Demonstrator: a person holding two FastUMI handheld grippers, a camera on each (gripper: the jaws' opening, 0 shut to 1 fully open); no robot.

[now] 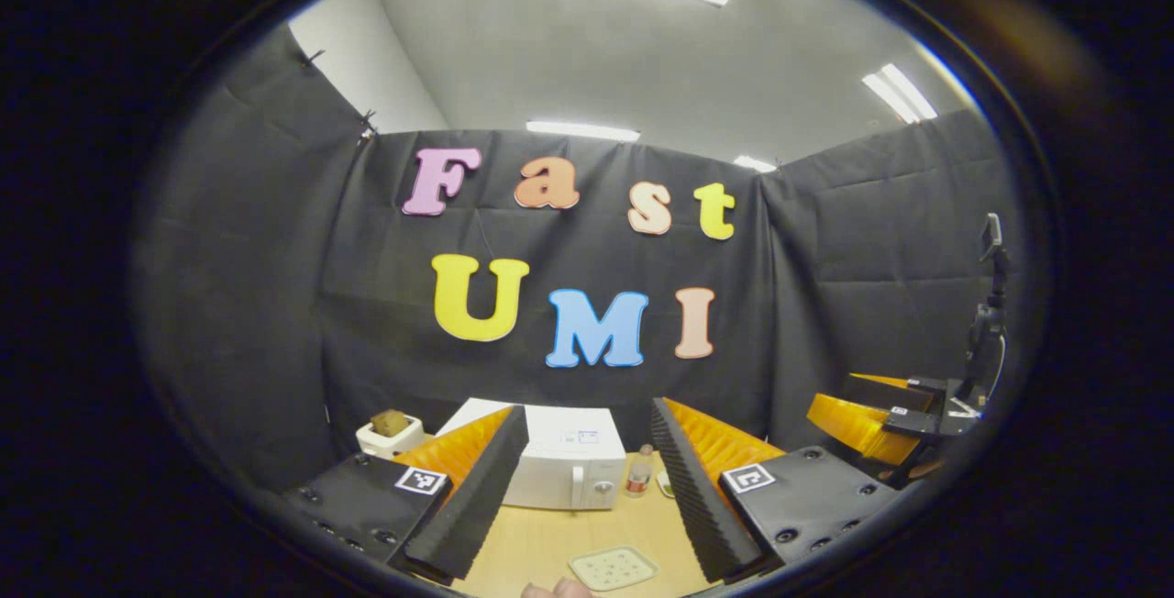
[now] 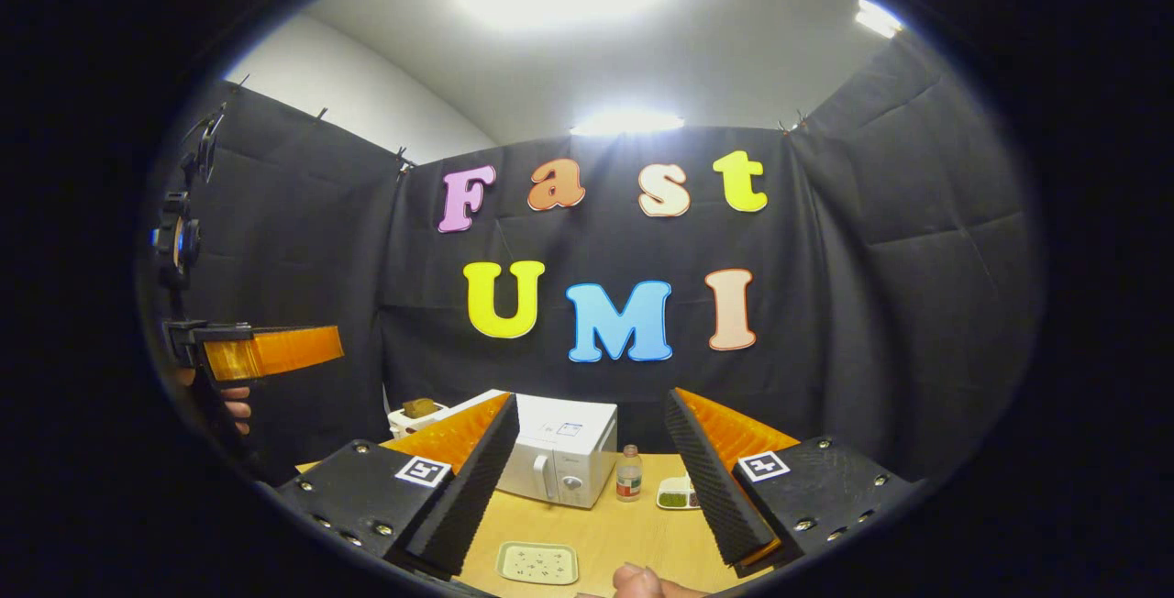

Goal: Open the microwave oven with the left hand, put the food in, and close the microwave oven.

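Microwave oven [image 1: 564, 470], white, door shut, is sitting on the wooden table [image 1: 541, 538] well ahead of both pairs of jaws. In the left gripper view it is showing between the two fingers, nearer the left one, whose tip is overlapping its left side. In the right gripper view [image 2: 550, 459] it is again lying between the fingers, toward the left one.

Left gripper [image 1: 587, 488] is hovering above the table with jaws spread wide, nothing between them. Right gripper [image 2: 587, 488] is doing the same: jaws wide apart, holding nothing. In the left gripper view the right gripper's orange body [image 1: 871, 424] is showing off to the right; in the right gripper view the left gripper [image 2: 266, 352] is showing far left, a hand [image 2: 234, 401] gripping its handle.

Small bottle [image 2: 628, 474] is standing just beside the oven's right side, between the jaws. Small dish with green contents [image 2: 677, 492] is resting just right of the bottle, close to the right finger. Pale tray [image 2: 538, 563] is lying flat on the table nearer than the oven, between the jaws. White container holding a brown lump [image 1: 390, 433] is sitting left of the oven, beyond the left finger.

Fingertips of a hand [image 2: 642, 581] are showing at the bottom edge.
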